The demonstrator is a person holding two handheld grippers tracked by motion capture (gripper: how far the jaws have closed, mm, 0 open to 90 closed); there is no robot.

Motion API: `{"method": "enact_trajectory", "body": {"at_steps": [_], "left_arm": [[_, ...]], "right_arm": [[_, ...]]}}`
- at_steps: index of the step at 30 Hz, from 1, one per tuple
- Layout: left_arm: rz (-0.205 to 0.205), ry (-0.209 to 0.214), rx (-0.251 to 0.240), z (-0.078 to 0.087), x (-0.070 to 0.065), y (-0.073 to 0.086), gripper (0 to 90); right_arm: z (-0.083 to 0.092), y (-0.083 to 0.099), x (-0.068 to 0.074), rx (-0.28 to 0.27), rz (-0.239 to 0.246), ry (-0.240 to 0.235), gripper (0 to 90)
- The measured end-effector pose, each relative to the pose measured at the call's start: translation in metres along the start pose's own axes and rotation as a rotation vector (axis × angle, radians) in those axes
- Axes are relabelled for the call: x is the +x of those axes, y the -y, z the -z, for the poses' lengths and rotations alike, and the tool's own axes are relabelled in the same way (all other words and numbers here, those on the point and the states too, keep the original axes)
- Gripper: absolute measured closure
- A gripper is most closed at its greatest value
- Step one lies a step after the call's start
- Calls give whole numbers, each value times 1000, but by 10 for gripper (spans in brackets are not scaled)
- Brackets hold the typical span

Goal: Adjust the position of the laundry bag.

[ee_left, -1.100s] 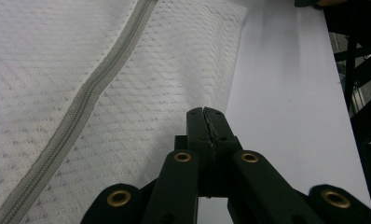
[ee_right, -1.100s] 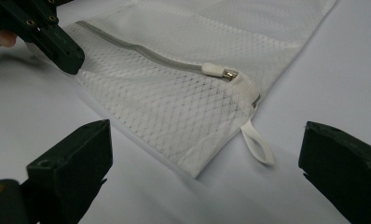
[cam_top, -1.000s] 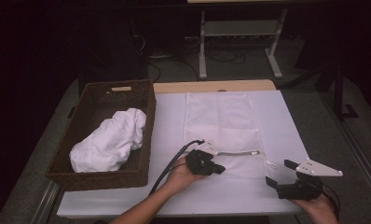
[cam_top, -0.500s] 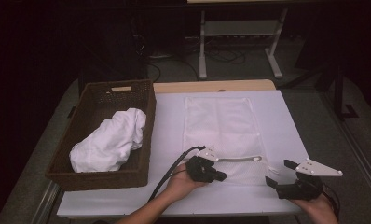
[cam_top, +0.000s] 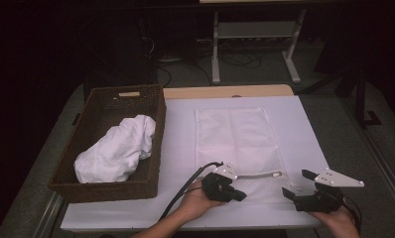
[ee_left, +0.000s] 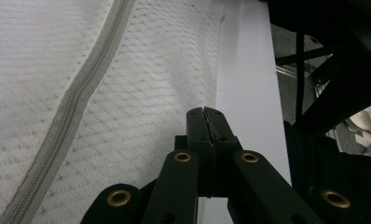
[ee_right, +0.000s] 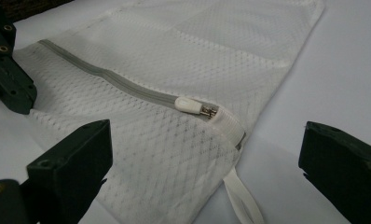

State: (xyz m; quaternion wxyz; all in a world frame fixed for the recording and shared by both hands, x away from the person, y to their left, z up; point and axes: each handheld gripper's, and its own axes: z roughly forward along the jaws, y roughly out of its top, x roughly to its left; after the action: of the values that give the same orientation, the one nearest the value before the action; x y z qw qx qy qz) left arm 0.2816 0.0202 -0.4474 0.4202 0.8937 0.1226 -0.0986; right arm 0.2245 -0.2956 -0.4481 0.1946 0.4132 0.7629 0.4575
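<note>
My left gripper (cam_top: 238, 196) is clenched on the white mesh zippered laundry bag's (cam_top: 235, 136) near corner — my right gripper (cam_top: 298, 185) gapes released beside it.

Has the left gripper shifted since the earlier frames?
Yes. The left gripper has slid toward the table's near edge, dragging the mesh bag's corner with it.

closed fingers (ee_left: 207, 122) over zippered mesh bag (ee_left: 141, 79)
</note>
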Motion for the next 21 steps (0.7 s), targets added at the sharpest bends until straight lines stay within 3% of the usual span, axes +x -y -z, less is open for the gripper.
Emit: {"method": "enact_trajectory", "body": {"at_steps": [12, 21], "left_arm": [[-12, 17, 24, -5, -9, 2, 900], [-7, 15, 8, -3, -9, 2, 883]], "right_arm": [[0, 0, -1, 0, -2, 1, 24], [0, 0, 0, -1, -1, 0, 24]]}}
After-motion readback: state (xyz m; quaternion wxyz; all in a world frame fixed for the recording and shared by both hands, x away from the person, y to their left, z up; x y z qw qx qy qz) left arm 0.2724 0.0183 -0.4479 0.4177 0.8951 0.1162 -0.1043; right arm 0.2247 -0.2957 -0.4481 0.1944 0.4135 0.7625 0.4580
